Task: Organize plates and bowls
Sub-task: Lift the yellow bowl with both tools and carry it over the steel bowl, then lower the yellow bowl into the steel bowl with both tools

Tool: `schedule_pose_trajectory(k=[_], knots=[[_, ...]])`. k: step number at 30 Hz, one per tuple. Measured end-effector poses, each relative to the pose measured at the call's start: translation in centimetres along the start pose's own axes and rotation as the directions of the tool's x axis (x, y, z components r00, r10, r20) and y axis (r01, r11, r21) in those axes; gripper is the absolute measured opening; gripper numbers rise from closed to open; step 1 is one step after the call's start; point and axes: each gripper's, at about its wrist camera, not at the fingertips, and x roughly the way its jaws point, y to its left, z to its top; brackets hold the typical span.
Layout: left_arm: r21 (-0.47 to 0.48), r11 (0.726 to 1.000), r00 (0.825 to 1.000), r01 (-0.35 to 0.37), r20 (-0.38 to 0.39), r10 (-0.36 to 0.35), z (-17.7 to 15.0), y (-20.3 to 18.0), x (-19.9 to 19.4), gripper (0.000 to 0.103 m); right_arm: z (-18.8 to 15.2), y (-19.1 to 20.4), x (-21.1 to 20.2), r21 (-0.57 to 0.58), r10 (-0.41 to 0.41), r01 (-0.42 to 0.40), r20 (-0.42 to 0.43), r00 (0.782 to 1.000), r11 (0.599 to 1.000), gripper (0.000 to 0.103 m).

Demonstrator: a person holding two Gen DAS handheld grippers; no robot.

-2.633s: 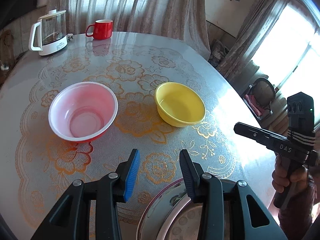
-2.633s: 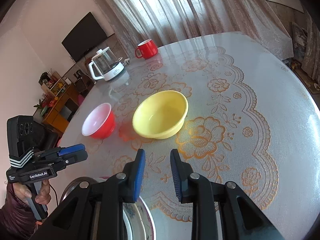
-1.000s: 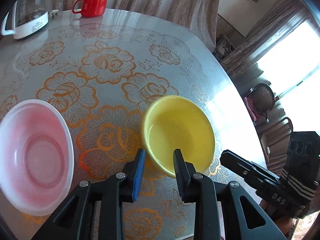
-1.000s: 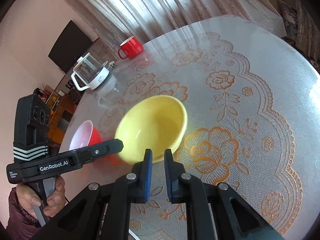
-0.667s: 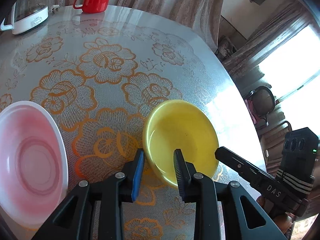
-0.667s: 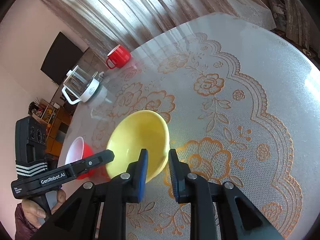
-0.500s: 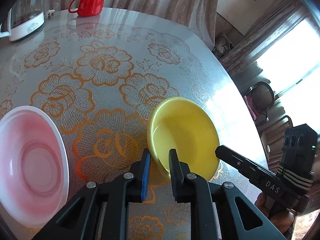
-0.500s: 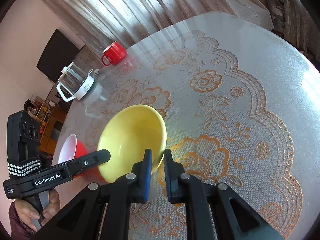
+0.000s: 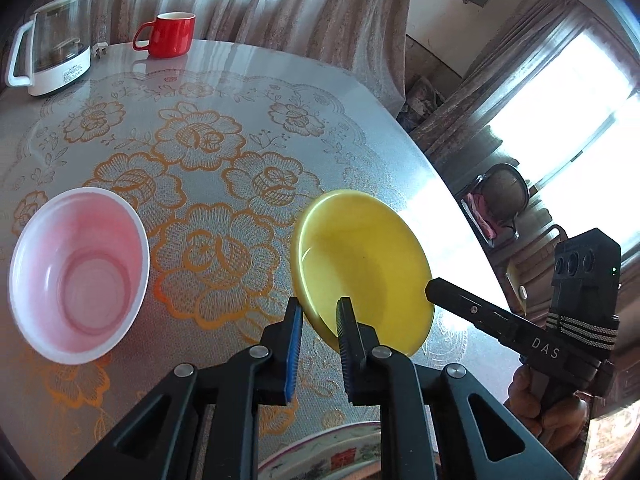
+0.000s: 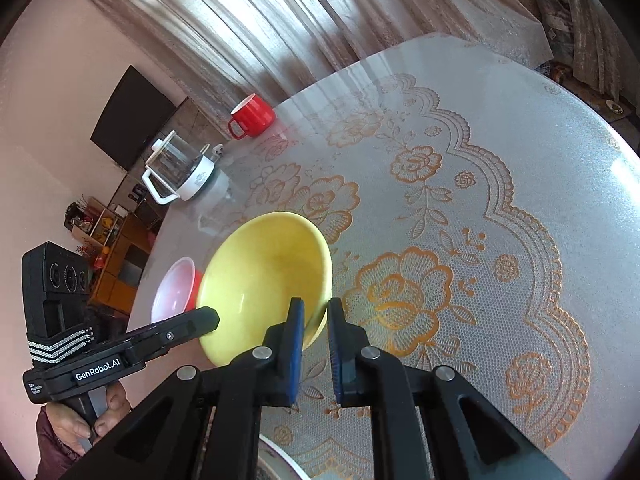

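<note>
Left wrist — both grippers (image 9: 318, 312) (image 10: 314, 316) on yellow bowl (image 9: 360, 264) rim.

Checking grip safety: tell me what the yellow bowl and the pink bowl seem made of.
Yellow bowl: probably glossy plastic or melamine; opaque, smooth sheen, thin rim. Pink bowl: likely thin translucent plastic; light glows through its wall. Neither is certain.
</note>
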Motion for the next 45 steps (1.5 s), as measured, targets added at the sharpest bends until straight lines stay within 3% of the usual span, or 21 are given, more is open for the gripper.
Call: schedule_pose_trajectory(k=[13, 29, 45], knots=[[0.050, 0.999, 0.996, 0.013, 0.088, -0.018, -4.4, -2.5, -5.6, 0.017, -3.0, 2.8, -4.6, -0.057, 0.027, -0.025, 0.036, 0.999, 0.998, 0.010], [0.008, 0.997, 0.990, 0.082, 0.117, -0.083, -10.0, -2.2, -9.6, 0.017, -7.5, 5.3, -8.4, -0.104, 0.064, -0.058, 0.053, 0.997, 0.993, 0.010], [-0.043, 0.993, 0.990, 0.108, 0.091, -0.104, -16.7, -0.3, -11.8, 0.017, -13.8, 6.7, -9.2, -0.173, 0.121, -0.128, -0.054, 0.991, 0.976, 0.011]])
